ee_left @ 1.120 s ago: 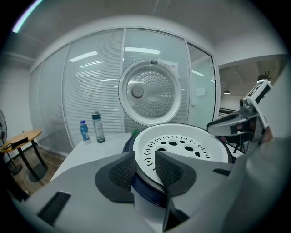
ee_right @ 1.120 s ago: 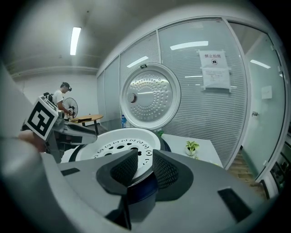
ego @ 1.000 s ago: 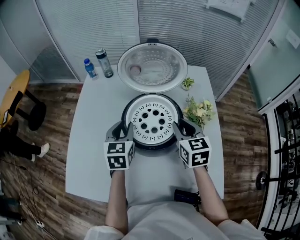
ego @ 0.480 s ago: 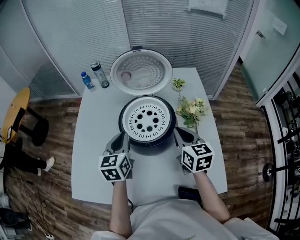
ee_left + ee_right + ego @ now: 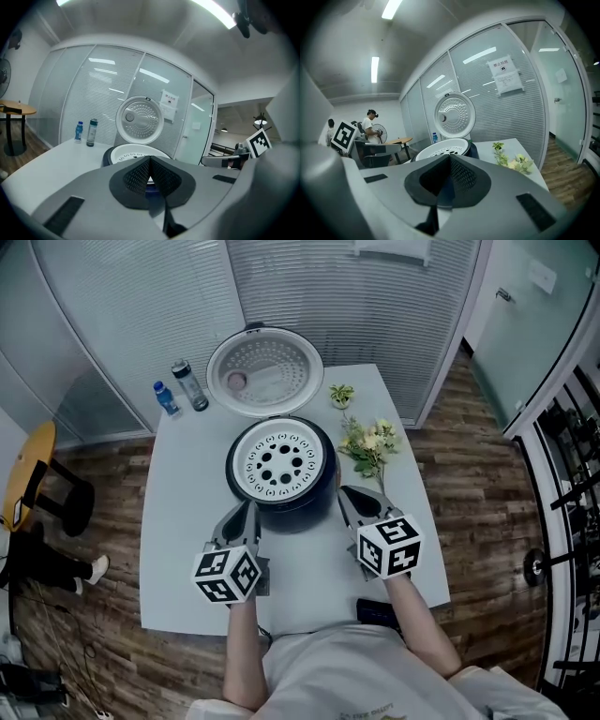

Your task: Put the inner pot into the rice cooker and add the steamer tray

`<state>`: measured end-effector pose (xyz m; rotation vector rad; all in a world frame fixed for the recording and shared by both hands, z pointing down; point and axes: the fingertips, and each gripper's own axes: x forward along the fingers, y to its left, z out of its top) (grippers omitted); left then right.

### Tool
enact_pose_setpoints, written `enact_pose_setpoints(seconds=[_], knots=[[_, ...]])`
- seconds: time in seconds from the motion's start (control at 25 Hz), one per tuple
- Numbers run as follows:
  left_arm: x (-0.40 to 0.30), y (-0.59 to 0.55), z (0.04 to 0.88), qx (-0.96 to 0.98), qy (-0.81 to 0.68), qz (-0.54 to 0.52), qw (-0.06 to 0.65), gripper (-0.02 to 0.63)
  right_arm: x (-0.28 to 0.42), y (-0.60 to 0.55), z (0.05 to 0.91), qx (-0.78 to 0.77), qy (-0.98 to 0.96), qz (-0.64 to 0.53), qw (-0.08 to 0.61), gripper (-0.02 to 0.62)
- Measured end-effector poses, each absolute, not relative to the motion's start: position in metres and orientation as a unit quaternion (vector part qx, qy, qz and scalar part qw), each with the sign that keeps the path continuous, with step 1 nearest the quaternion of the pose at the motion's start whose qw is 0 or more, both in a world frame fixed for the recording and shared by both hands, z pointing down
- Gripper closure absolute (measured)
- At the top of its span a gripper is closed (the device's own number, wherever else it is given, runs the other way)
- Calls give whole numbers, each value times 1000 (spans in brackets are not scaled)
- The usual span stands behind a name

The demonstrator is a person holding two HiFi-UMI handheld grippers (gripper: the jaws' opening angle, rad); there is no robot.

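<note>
We see the white perforated steamer tray [image 5: 278, 460] seated in the top of the dark rice cooker [image 5: 314, 501]. The cooker stands mid-table [image 5: 183, 521] with its lid [image 5: 264, 371] swung open behind it. Our left hand-held gripper [image 5: 250, 510] and right hand-held gripper [image 5: 344, 494] hover just beside the cooker's near flanks, one on each side, both pointing towards it. Their jaws have just been closing and now meet with nothing between them.

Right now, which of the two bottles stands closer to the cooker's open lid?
The taller dark-capped bottle, next to the lid; the small blue bottle stands farther left.
</note>
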<state>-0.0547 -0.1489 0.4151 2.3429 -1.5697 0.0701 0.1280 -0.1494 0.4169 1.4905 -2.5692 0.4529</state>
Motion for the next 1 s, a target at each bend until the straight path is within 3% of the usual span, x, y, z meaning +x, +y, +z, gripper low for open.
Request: enact_pose_setpoints(seconds=[1.0], knots=[[-53, -147, 415, 816, -554, 37, 160, 595, 139, -148, 424, 493, -851, 158, 90, 578]])
